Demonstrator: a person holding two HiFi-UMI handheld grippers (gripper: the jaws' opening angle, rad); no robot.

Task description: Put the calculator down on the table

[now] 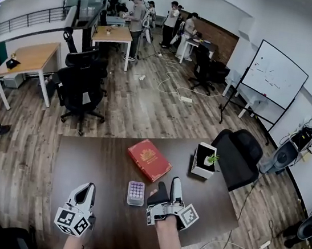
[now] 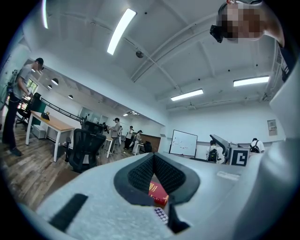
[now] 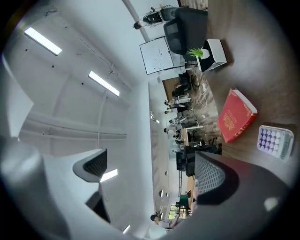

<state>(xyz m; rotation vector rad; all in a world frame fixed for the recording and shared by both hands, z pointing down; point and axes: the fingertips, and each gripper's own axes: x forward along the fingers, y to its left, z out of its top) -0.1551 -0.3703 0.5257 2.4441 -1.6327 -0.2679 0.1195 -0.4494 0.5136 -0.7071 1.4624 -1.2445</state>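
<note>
**Calculator (image 1: 136, 193) lying flat on the table (image 1: 93, 164), held by neither gripper.**

The right gripper (image 1: 168, 187) is rolled onto its side, its jaws spread wide with nothing between them. The calculator lies keys-up just to its left, close beside one jaw but outside the gap. The left gripper (image 1: 87, 191) has its jaws drawn together at the tips and holds nothing. The calculator sits ahead of it and to its right, apart from it, roughly between the two grippers. Ahead of the right gripper and slightly to its left, beyond the calculator, lies a red book (image 1: 149, 159). Ahead and to the right of that gripper stands a white box (image 1: 200, 171) with a small green plant (image 1: 213, 158). Past the box is a black office chair (image 1: 238, 157) at the table's edge.
</note>
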